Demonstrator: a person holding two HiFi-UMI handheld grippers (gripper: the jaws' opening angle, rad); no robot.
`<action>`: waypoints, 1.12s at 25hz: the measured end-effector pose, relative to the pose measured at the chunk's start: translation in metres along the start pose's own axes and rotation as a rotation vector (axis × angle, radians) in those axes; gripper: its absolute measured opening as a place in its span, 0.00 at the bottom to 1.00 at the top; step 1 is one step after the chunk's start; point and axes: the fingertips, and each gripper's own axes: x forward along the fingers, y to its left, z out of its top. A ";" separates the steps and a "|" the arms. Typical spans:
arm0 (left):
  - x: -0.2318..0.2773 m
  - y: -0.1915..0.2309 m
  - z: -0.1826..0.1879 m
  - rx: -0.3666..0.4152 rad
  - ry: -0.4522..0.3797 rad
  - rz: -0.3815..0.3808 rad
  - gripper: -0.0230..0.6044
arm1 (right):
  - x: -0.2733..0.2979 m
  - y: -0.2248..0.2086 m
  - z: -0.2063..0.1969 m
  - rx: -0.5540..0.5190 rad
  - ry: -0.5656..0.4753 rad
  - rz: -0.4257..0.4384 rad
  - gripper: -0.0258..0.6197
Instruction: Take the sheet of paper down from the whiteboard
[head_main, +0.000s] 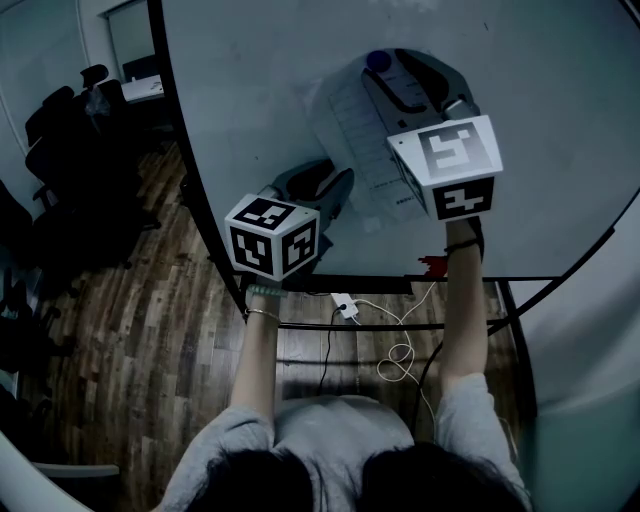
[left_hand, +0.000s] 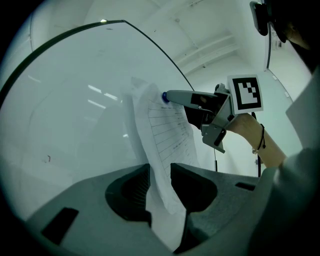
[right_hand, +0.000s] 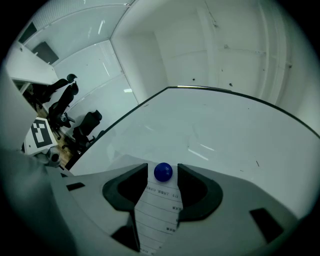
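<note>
**Staging step, both grips pending.** The sheet of paper (head_main: 362, 150) hangs on the whiteboard (head_main: 280, 70), pinned at its top by a blue magnet (right_hand: 163, 172).

- **Right gripper** (right_hand: 162, 168): my jaws stand wide apart, one on either side of the magnet with a gap showing on each side. They hold nothing.
- **Left gripper** (left_hand: 160, 172): my jaws are likewise wide open. The sheet's lower edge, curled off the board, passes between them unpinched.

**Next move, as I judge it:** my left jaws close on the paper, then my right jaws close on the magnet and draw it straight off the board.

**Room:** bare board lies all round the sheet. The board's dark frame (head_main: 203, 200) and lower rail (head_main: 400, 283) are well apart from both sets of jaws.
</note>
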 end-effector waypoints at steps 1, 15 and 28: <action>0.001 0.000 0.000 -0.003 0.000 -0.003 0.21 | 0.002 0.001 -0.001 -0.014 0.008 0.000 0.29; 0.010 0.003 0.002 -0.033 -0.068 0.001 0.19 | 0.008 0.001 -0.006 -0.209 0.050 -0.118 0.23; 0.004 0.000 0.002 -0.045 -0.050 -0.041 0.04 | 0.010 0.001 -0.005 -0.201 0.056 -0.107 0.23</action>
